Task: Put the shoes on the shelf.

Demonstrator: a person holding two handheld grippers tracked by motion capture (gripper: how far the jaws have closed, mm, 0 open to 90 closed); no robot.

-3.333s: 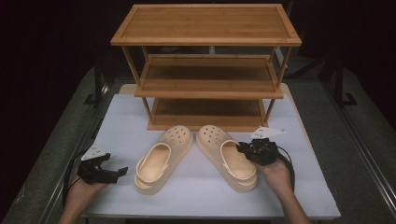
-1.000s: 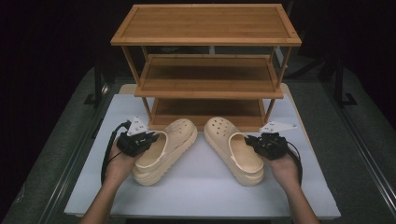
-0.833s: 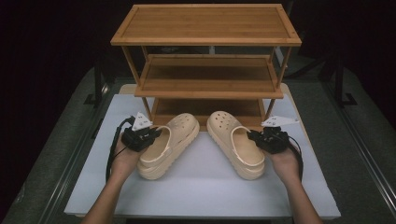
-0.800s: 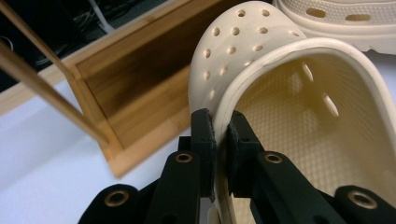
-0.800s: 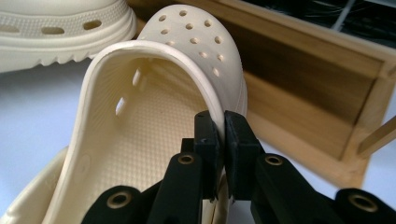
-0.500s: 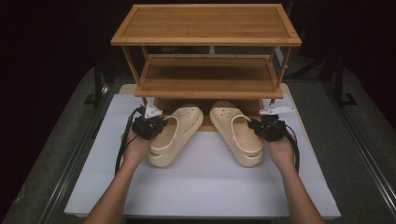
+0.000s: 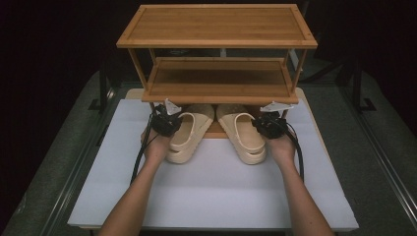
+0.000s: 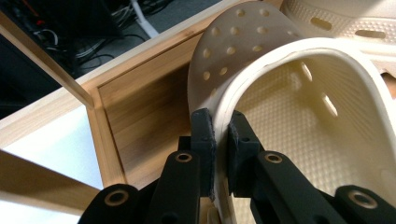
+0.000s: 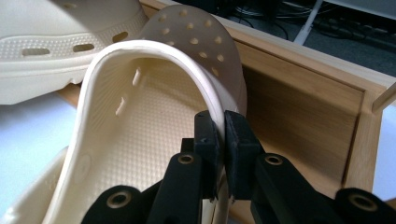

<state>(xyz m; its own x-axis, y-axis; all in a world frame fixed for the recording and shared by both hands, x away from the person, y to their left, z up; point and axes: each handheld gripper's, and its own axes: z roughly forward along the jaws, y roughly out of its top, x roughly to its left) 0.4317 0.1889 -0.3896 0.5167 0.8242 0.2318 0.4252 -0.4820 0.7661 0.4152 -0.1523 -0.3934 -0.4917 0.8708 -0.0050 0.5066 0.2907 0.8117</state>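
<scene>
1. The left claw [image 7: 169, 123] is clenched on the outer rim of the left cream clog [image 7: 189, 132], pads pinching the side wall.
2. The right claw [image 7: 263, 125] grips the outer rim of the right cream clog [image 7: 243, 132] the same way.
3. Both clogs lie side by side on the white worktop [image 7: 211, 191], toes under the lowest shelf of the bamboo shoe rack [image 7: 216, 24], heels outside.

Two clogs [image 7: 189, 135] [image 7: 244, 132] side by side — toes under rack [image 7: 216, 27].
</scene>
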